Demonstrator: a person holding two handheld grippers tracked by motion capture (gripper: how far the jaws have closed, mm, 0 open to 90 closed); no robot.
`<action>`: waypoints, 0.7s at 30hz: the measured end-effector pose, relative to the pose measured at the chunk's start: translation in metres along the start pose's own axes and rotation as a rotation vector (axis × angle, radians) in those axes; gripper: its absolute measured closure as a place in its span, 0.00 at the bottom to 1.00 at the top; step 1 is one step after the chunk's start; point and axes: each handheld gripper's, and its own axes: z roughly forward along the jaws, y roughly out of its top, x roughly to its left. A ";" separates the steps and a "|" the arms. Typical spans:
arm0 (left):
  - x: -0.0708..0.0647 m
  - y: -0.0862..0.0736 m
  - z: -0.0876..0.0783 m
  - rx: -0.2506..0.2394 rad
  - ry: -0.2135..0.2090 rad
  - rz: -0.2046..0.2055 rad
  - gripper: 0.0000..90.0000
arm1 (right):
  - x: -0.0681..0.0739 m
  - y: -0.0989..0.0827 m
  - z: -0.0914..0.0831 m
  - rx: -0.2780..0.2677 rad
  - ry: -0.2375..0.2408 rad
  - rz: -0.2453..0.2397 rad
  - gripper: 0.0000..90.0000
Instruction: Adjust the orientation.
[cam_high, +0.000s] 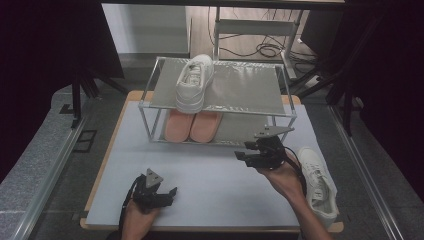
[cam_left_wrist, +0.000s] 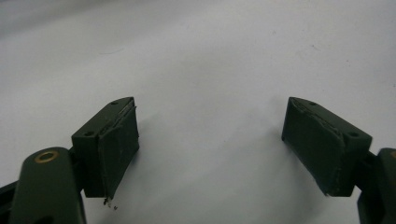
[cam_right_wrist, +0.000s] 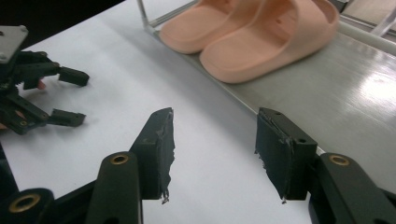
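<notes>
Presently listed: white sneaker (cam_high: 317, 182), lying on the table's right edge beside my right hand, toe pointing away. Likely light, soft upper, stiff sole; best taken across the heel collar. Right gripper (cam_high: 246, 151): jaws half open, empty. Left gripper (cam_high: 172, 194): wide open, empty.

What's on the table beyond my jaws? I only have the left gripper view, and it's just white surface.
Observer: A metal rack stands at the far side, with one white shoe on its top shelf.
Operator: Where's the other shoe?
Observer: The second white shoe lies at the table's right edge, beside the right forearm.
Operator: And the right gripper?
Observer: The right gripper is open and empty, in front of the rack, facing the pink slippers on the lower shelf.
</notes>
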 end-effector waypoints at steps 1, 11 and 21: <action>0.000 0.000 0.000 0.000 0.000 0.000 0.21 | -0.002 -0.002 -0.003 0.000 -0.008 0.006 0.52; 0.000 0.000 0.000 0.000 -0.002 -0.003 0.21 | -0.020 -0.019 -0.022 0.006 -0.052 0.051 0.52; 0.000 0.000 0.000 0.000 -0.002 -0.003 0.21 | -0.033 -0.033 -0.035 0.029 -0.090 0.078 0.64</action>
